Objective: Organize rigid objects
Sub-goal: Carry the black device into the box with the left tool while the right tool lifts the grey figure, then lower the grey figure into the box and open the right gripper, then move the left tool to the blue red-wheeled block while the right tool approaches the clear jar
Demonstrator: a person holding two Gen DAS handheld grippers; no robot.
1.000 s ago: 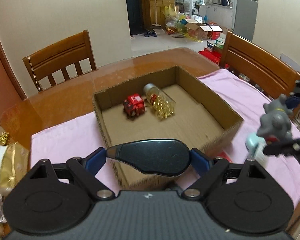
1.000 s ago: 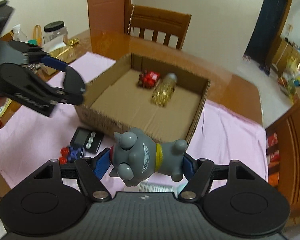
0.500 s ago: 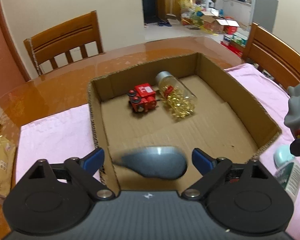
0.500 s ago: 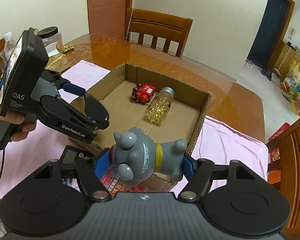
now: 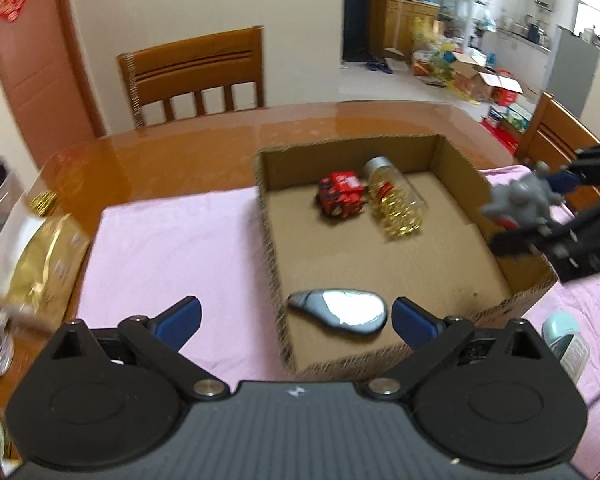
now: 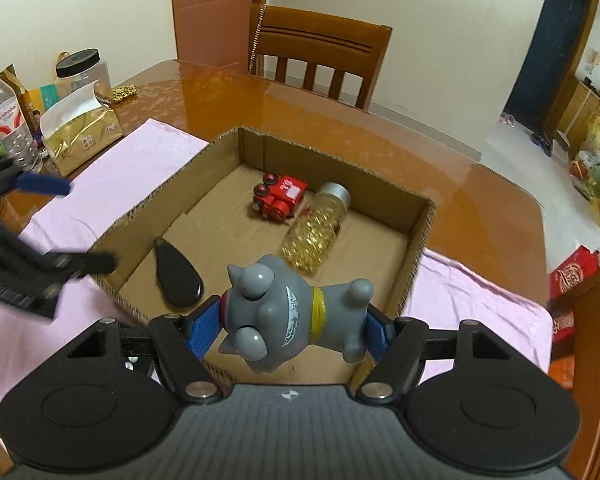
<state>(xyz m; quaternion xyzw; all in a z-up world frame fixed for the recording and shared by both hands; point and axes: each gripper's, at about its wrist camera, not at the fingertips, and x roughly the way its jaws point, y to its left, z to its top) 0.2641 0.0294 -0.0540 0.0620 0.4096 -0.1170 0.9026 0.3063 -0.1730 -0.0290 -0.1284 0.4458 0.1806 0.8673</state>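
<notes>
1. Left gripper (image 5: 296, 314): jaws opening wide, nothing pressed; black teardrop case (image 5: 338, 311) lies free on the box floor between them.
2. Right gripper (image 6: 290, 326): clamped on grey toy figure (image 6: 288, 318), held above the near edge of the cardboard box (image 6: 418, 240).
3. Inside the box: red toy train (image 6: 280, 198) touching pill bottle (image 6: 316, 228), both near far wall.
4. Box sits on pink cloth (image 5: 172, 236), wooden table (image 5: 160, 160).

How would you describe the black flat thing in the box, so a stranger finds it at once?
Look in the cardboard box on the pink cloth. The black teardrop-shaped case lies flat in a corner, apart from the red toy car and the bottle; it alone is dark and flat.
</notes>
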